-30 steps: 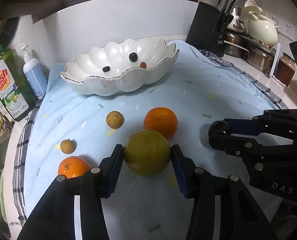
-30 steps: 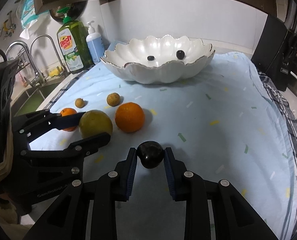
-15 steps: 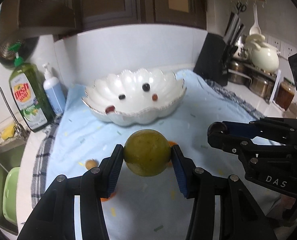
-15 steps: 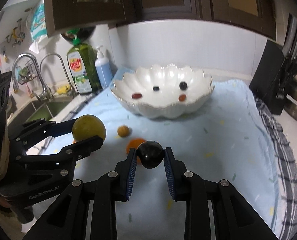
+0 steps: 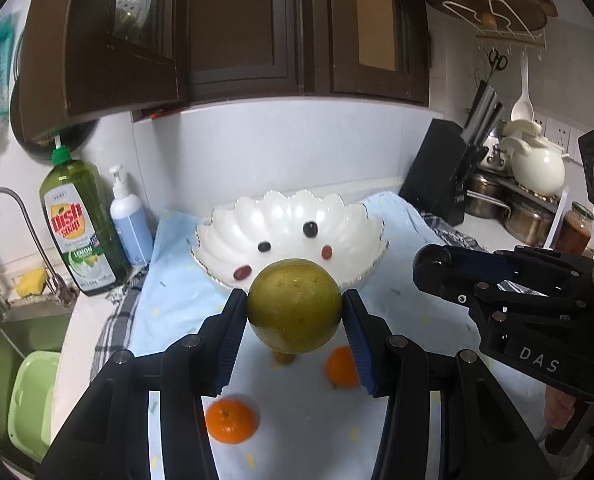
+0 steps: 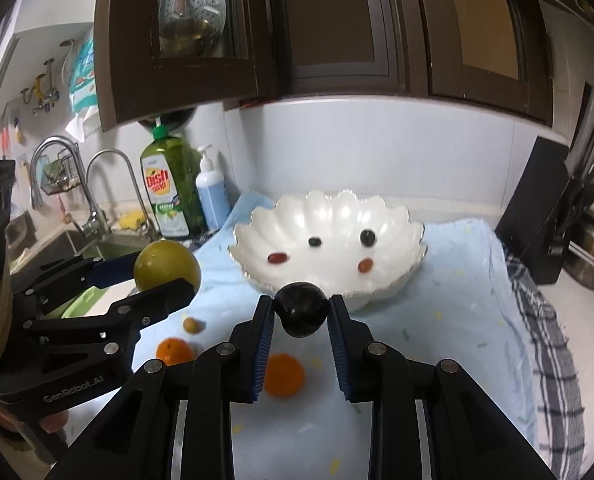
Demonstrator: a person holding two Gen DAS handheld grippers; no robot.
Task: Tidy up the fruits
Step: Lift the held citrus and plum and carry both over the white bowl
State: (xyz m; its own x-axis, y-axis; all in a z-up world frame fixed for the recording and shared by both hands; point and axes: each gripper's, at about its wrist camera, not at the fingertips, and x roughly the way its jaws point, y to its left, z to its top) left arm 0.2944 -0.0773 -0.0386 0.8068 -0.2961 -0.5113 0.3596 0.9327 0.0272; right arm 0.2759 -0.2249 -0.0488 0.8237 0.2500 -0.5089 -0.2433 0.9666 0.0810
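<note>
My left gripper is shut on a large green-yellow fruit, held in the air above the blue cloth. My right gripper is shut on a dark plum, also lifted off the cloth. Each gripper shows in the other's view: the right gripper at the right, the left gripper at the left. Behind both stands a white scalloped bowl with several small dark and red fruits inside. Two oranges and a small brown fruit lie on the cloth below.
A green dish soap bottle and a blue pump bottle stand at the back left beside a sink. A black knife block, a cream teapot and steel pots fill the right. Dark cupboards hang overhead.
Both grippers have risen off the cloth with their fruits still gripped and tilted up toward the wall. The oranges and small fruits stay behind on the cloth.
</note>
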